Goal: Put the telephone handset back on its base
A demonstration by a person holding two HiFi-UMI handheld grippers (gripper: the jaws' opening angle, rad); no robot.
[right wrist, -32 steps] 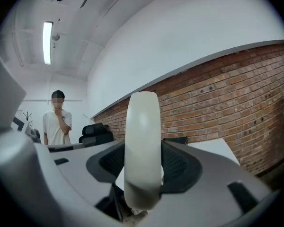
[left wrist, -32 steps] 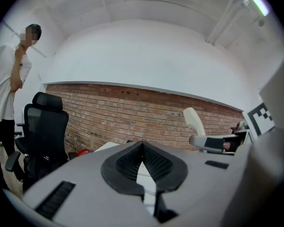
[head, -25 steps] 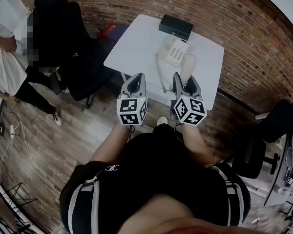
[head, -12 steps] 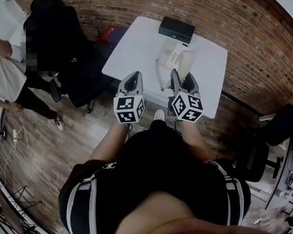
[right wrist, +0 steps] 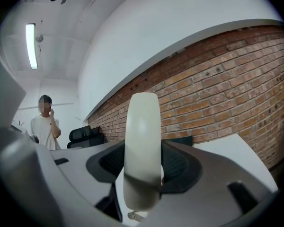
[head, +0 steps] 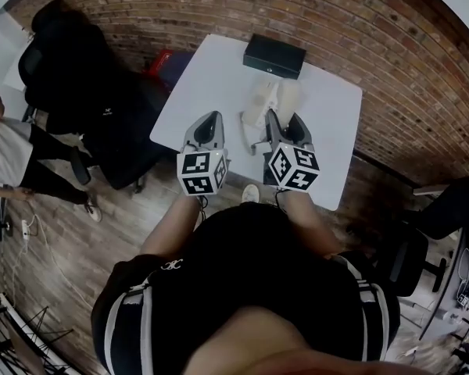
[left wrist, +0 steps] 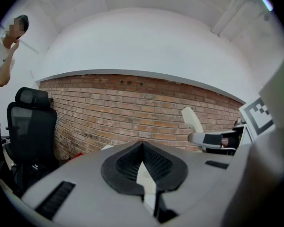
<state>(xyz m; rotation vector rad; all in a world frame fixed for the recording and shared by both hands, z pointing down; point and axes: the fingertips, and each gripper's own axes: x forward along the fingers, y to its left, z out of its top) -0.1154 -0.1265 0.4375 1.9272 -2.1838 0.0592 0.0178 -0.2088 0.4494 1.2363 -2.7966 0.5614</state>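
Observation:
The cream telephone handset [right wrist: 142, 150] stands upright between the jaws of my right gripper [right wrist: 143, 167], which is shut on it. A bit of coiled cord [right wrist: 132, 215] hangs under it. In the head view the handset [head: 290, 96] is over the white table [head: 211, 76], just right of the cream telephone base [head: 257, 105], with the right gripper [head: 286, 123] behind it. My left gripper [head: 209, 123] hovers over the table's near edge, left of the base. Its jaws meet at the tips with nothing in them [left wrist: 142, 146].
A black box [head: 274, 55] lies at the table's far edge by the brick wall [head: 391, 61]. A black office chair [head: 102, 92] stands left of the table, with a person in white [head: 4, 143] beyond it. More chairs stand at the right [head: 442, 209].
Both grippers have moved forward, out over the table's near edge. The handset stays gripped and now stands close beside the base. The left gripper stays shut.

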